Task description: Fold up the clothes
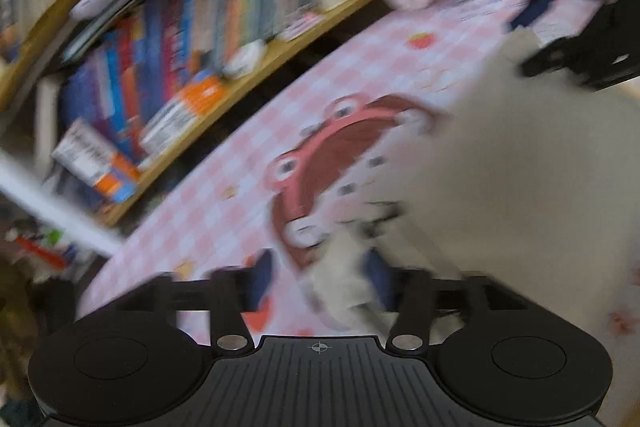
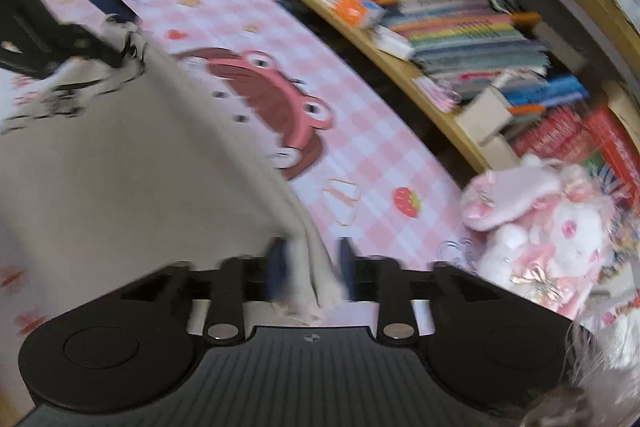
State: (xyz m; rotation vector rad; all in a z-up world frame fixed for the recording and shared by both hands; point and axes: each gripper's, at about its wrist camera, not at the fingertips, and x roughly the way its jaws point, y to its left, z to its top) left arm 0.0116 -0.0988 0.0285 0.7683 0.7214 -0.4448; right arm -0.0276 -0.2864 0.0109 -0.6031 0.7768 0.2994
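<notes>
The left gripper (image 1: 320, 287) has its fingers (image 1: 262, 279) spread wide, and a bunched corner of the garment (image 1: 500, 187) sits loose between them, not pinched. The right gripper (image 2: 310, 271) stands narrower but also parted, cloth hanging in the gap; blur hides whether a pad touches it. No earlier view is to hand, so only this: both look like they are letting go.

The garment, pale grey, lies spread on the surface (image 1: 224, 187), a pink checked cloth with a crab print (image 1: 320, 163). From the left gripper it runs off to 2 o'clock; from the right, to 10 o'clock.

My guess: a fold has just been laid down, and next both hands must clear the hem and find a fresh edge.

Room is tight at 12 o'clock, where the bookshelf (image 2: 460, 27) borders the surface. A plush toy (image 2: 540, 227) sits at 3 o'clock of the right gripper.
</notes>
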